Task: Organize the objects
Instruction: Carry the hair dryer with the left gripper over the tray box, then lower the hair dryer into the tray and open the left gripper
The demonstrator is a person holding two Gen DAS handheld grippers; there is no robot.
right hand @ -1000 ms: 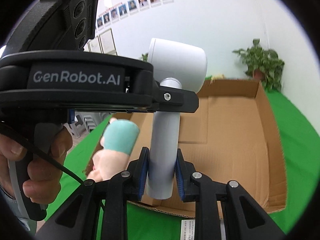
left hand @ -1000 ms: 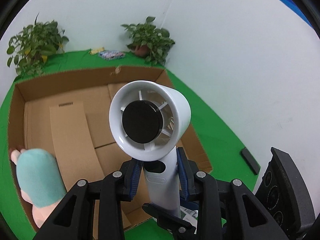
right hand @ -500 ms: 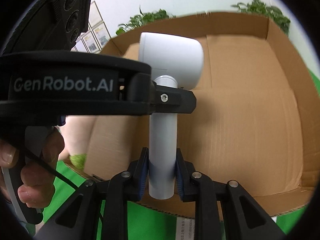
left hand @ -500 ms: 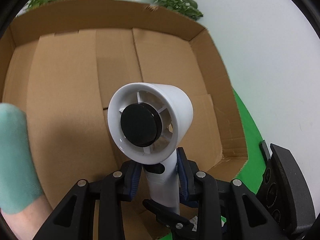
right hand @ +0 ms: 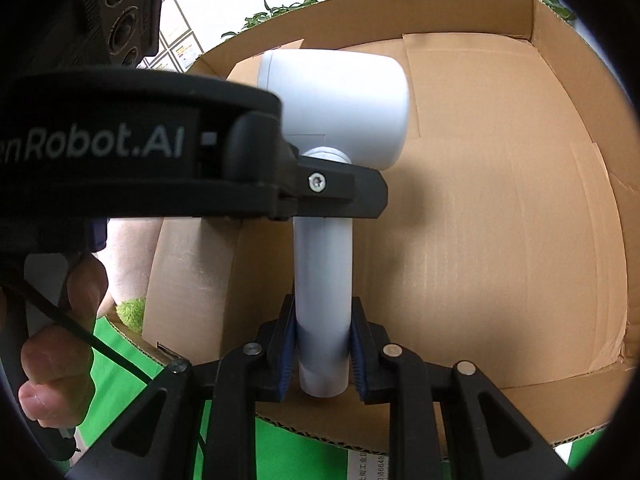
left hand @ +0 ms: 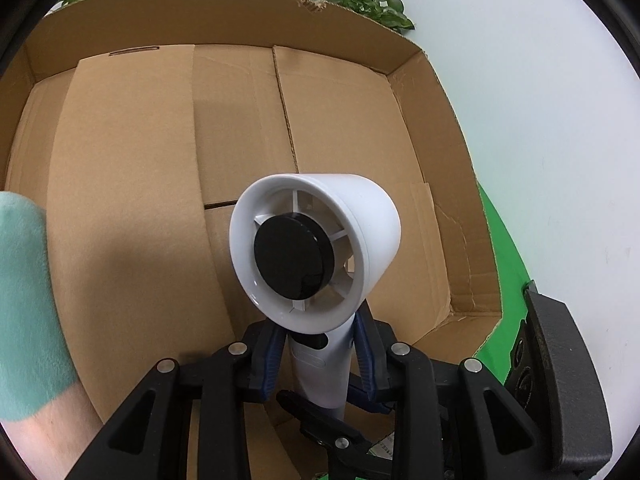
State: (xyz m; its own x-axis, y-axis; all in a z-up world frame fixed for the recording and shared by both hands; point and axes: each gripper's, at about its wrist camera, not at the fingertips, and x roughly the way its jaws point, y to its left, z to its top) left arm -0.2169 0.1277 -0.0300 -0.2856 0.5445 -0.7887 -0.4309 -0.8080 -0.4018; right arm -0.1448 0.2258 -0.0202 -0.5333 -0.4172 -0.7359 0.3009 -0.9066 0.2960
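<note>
Over the cardboard box (left hand: 360, 128) floor: both grippers, left (left hand: 318, 364) and right (right hand: 324, 354), clamp the white hair dryer (right hand: 332, 96) handle. Placing step; next, lower gently, then part jaws.

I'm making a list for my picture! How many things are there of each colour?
White: 1, the hair dryer
Brown: 1, the cardboard box
Teal and pink: 1, the plush toy
Black: 2, the left gripper and right gripper
Total: 5
</note>
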